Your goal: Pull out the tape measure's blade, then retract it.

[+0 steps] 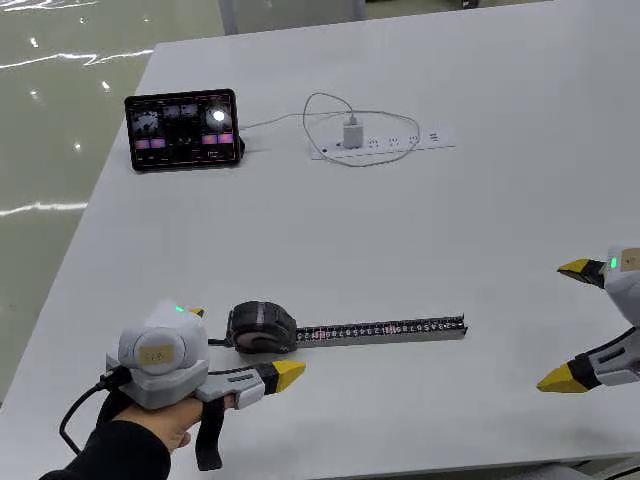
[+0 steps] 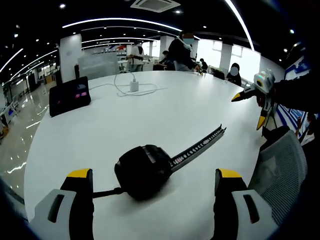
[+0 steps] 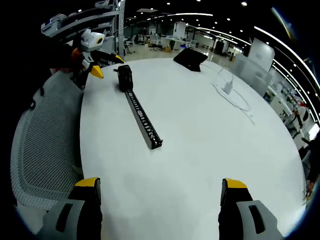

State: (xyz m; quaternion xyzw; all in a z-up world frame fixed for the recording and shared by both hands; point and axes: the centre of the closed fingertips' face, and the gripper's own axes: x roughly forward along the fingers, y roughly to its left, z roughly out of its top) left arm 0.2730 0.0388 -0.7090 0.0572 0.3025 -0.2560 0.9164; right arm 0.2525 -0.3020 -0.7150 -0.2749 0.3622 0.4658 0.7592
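Tape measure lies near the front edge of the white table, its dark case on its side and its blade drawn out flat across the tabletop toward the person's right. The left gripper, held in a hand, has its yellow-tipped jaws spread wide, one on each side of the case. The left gripper view shows the case sitting between those jaws and a little ahead of them, with clear table showing on both sides, so neither jaw pinches it. A thin dark cord runs from the case toward the left-hand jaw; I cannot tell from the head view where it ends.

The right gripper hovers well apart from the blade's tip, past its far end, jaws also spread and holding nothing. Its own view looks back along the blade, with the end hook nearest and the case farthest, and the left gripper just beyond the case.

The head view alone takes in the back of the table: a tablet propped up with its screen lit, and a white power strip with a charger plugged in and a looped cable. The left gripper view adds several people beyond the table's far side and a mesh chair back beside the table's edge.
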